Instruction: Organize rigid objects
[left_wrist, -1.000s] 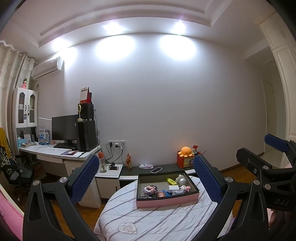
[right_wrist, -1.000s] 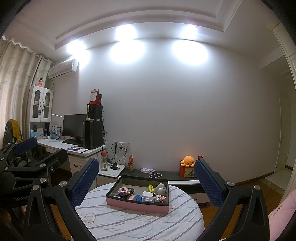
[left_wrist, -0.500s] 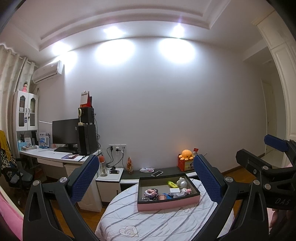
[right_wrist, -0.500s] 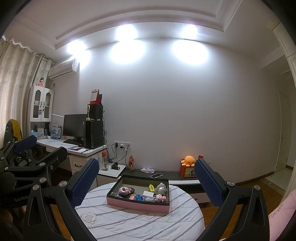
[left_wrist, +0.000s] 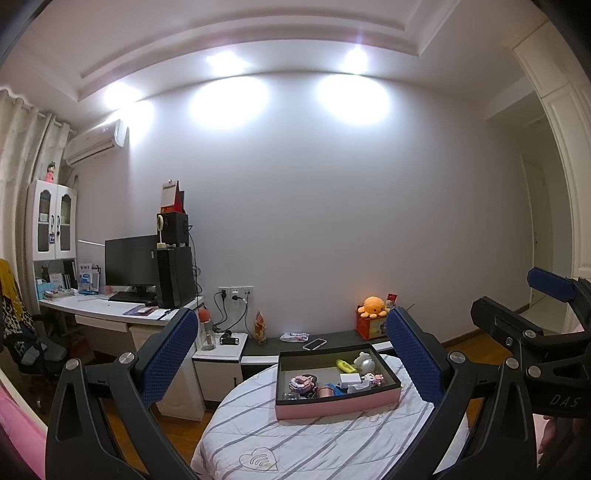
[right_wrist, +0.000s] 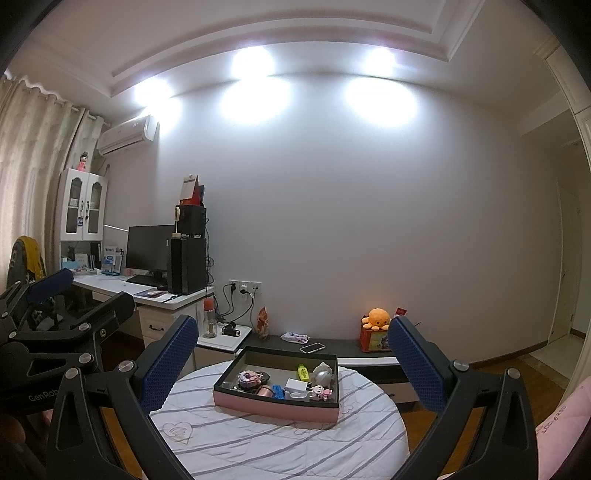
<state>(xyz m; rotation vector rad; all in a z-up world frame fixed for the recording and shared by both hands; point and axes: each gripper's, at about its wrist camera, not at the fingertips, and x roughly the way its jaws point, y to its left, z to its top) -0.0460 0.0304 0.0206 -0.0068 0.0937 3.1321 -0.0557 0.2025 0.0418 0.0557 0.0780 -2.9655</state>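
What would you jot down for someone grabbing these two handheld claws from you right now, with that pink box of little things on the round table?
Left gripper: open, empty, held in the air short of the table.
Right gripper: open, empty, likewise raised.
Pink tray sits on the round striped table. Everything small is jumbled inside it: yellow piece, white block, pale figurine, blue piece, and a pink block toy.
Done: nothing visibly sorted; no item is outside the tray.
Left: approach the tray, pick items out one at a time and arrange them.

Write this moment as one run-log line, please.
left gripper: open, empty | right gripper: open, empty | pink tray: on round table, holds small items | phase: approach, nothing grasped
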